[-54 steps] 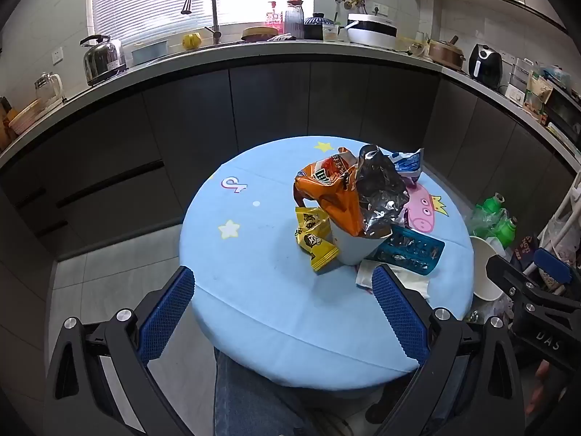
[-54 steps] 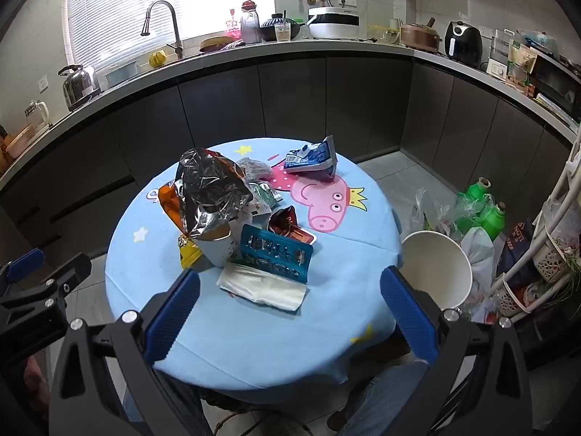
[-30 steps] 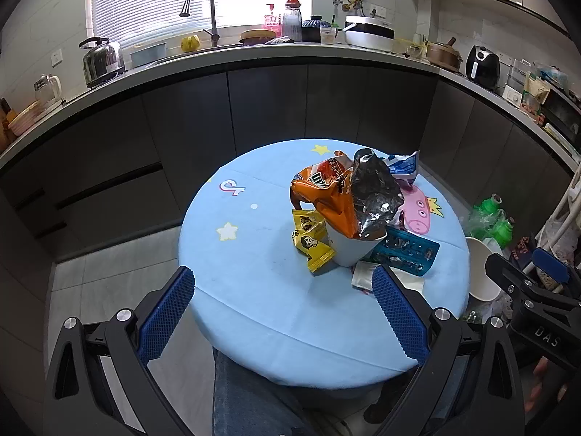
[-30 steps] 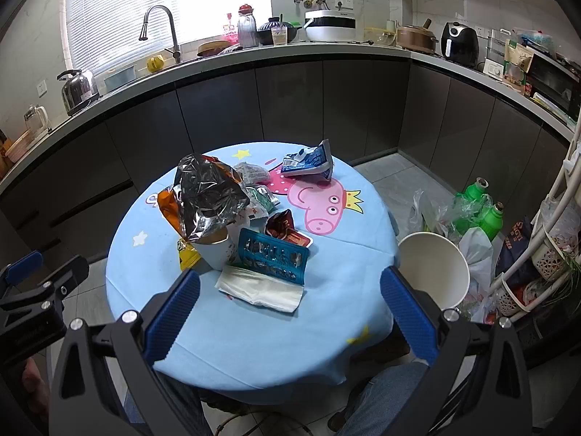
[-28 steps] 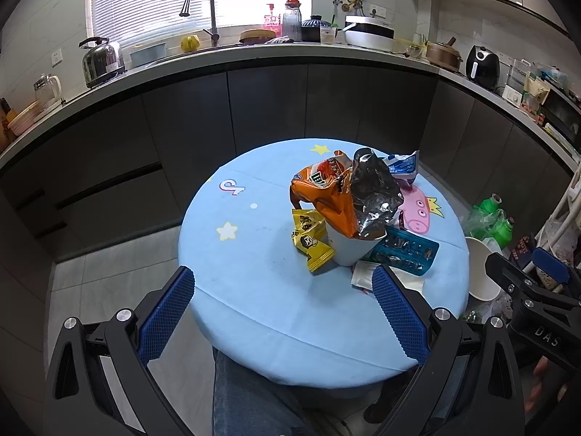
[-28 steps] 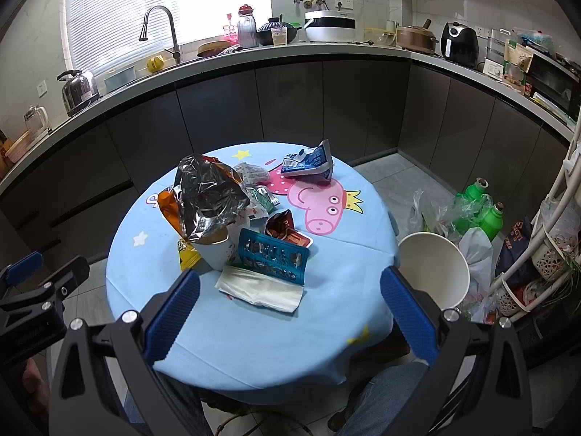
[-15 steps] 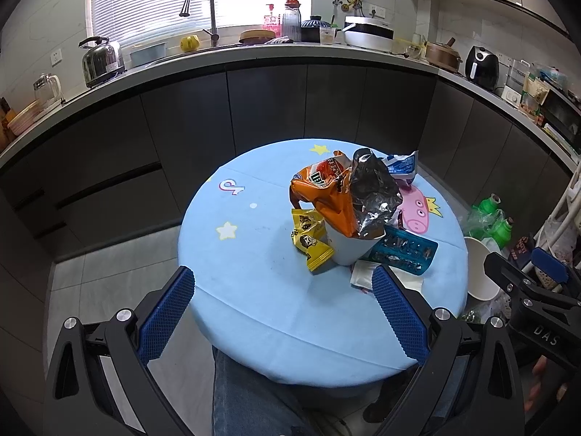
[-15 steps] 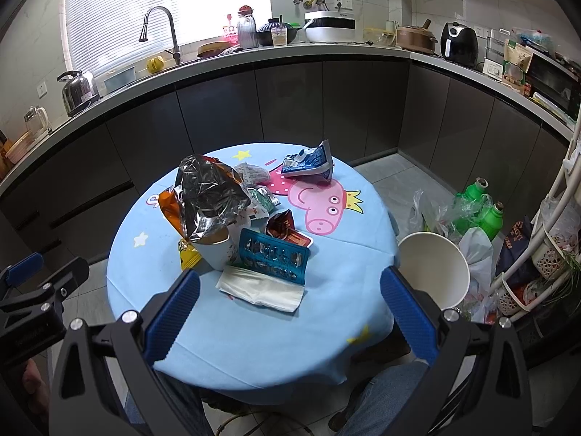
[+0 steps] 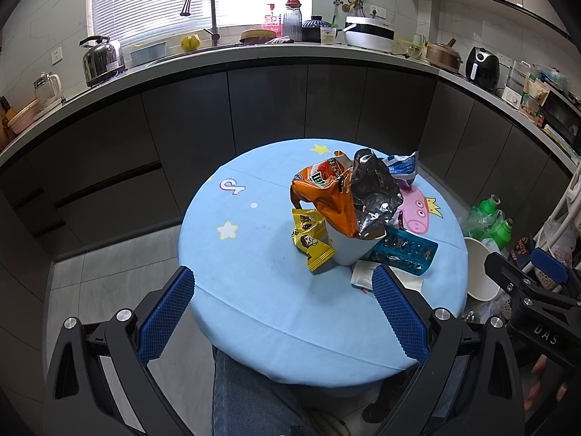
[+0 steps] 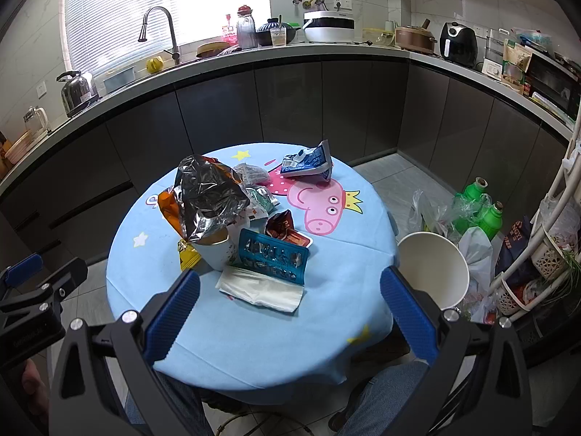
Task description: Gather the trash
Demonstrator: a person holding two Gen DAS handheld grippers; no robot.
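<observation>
1. Left wrist view looks down at a round blue table (image 9: 254, 290) with a cartoon pig on its cloth. The left gripper (image 9: 283, 312) hangs above the near edge of the table, its two blue fingers spread wide with nothing between them.
2. A white cup (image 9: 345, 250) stands near the middle of the table. An orange chip bag (image 9: 323, 196) with a shiny silver inside sticks up out of the cup.
3. A yellow snack wrapper (image 9: 308, 236) lies just to the left of the cup, touching it.
4. A blue plastic tray (image 10: 272, 254) leans up just to the right of the cup. A white napkin (image 10: 261, 289) lies flat in front of the tray, on the near side of the cup.
5. A small red wrapper (image 10: 285, 232) sits behind the tray. A blue and white wrapper (image 10: 308, 163) lies on the far side of the table, well apart from the cup.
6. The right gripper (image 10: 290, 309) hangs above the near edge of the table too, opened wide and holding nothing.
7. A white bin (image 10: 432, 269) stands on the floor just to the right of the table. Green bottles (image 10: 479, 200) sit behind the bin.
</observation>
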